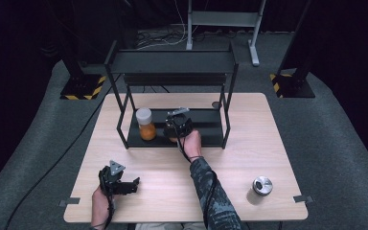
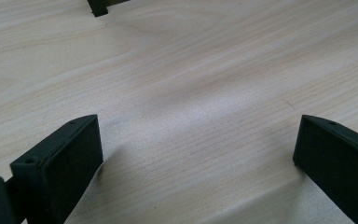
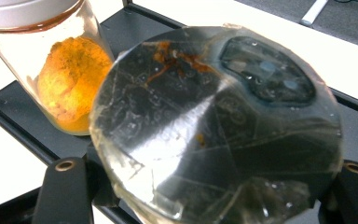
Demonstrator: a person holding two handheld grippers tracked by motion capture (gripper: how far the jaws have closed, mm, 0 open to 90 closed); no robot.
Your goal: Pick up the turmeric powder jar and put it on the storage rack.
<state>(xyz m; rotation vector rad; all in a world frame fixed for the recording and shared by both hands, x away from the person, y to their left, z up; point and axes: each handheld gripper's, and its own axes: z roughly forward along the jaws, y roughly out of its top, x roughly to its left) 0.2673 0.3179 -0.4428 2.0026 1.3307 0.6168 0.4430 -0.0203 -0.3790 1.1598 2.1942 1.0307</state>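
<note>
Jar in my right claw: clear jar point(image 3: 214, 130), its flat end facing the camera on that claw, sitting at the front edge of the rack's bottom shelf, just beside the orange-filled jar.
Table: pale wood table point(image 1: 249, 158), with the rack standing at its far half and a lone metal lid point(image 1: 262, 185) well apart near the right front corner.
Rack: black two-level rack point(image 1: 172, 62); I judge the work is setting this jar on the low shelf point(image 3: 135, 28), so I want it level and fully over the shelf before I let go.
Neighbour: orange jar point(image 1: 146, 124) with a white cap stands upright on the shelf's left; I should keep a gap so I don't knock it.
Right claw: right claw point(image 1: 178, 125) clenched on the clear jar, jaws pressing its sides at left and right of the glass.
Left claw: left claw point(image 1: 124, 184) resting low near the table's front left, jaws spread wide over bare wood, grasping nothing.
Care: ease down gently, glass on metal can skid.
</note>
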